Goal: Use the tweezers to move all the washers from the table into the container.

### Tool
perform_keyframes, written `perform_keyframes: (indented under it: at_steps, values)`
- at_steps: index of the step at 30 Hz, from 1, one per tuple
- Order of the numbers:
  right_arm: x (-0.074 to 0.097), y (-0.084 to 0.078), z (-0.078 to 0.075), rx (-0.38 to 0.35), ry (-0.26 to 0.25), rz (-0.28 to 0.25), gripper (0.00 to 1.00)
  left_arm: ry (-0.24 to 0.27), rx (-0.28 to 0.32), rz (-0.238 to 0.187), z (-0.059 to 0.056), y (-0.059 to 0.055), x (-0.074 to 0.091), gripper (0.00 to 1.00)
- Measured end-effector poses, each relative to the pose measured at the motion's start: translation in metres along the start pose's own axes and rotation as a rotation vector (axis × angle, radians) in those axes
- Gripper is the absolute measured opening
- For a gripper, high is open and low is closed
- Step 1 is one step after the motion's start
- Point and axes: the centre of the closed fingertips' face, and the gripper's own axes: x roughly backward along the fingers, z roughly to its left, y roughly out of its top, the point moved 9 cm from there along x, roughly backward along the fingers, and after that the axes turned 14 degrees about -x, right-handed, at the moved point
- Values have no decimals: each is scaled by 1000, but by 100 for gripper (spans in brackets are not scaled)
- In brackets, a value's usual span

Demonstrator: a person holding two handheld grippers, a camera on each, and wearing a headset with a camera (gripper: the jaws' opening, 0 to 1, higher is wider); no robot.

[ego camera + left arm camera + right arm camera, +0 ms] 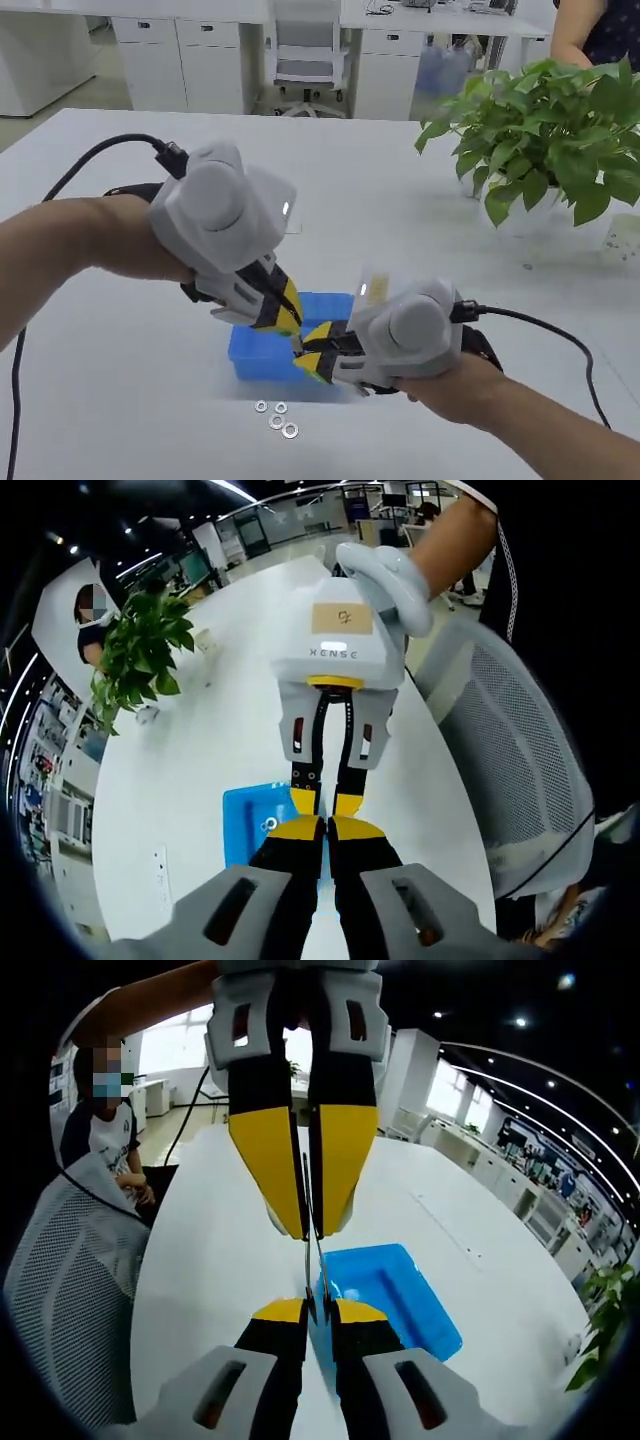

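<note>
Head view: I see four small silver metal washers [276,422] on the white table [120,400], just nearer than the blue rectangular plastic container [262,352]. My left gripper [285,318] and right gripper [315,362] meet above it.
Left gripper view: jaws almost closed.
Right gripper view: both jaw pairs pinch thin metal tweezers [308,1230].

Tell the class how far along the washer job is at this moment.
Done: nothing certain; the contents of the blue container are unclear. In hand: the left gripper and the right gripper both pinch the tweezers above it. Left: four washers lie on the table in front of the container.
</note>
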Motion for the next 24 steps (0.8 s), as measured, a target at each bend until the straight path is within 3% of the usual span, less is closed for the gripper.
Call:
perform_keyframes:
  at_steps: [9,24]
  values:
    - [-7,-17,16,-24,24,14,10,-37,3,10,-16,-1,-12,6]
    - [-22,-36,32,-41,52,43,10,-74,25,20,-37,-13,-29,6]
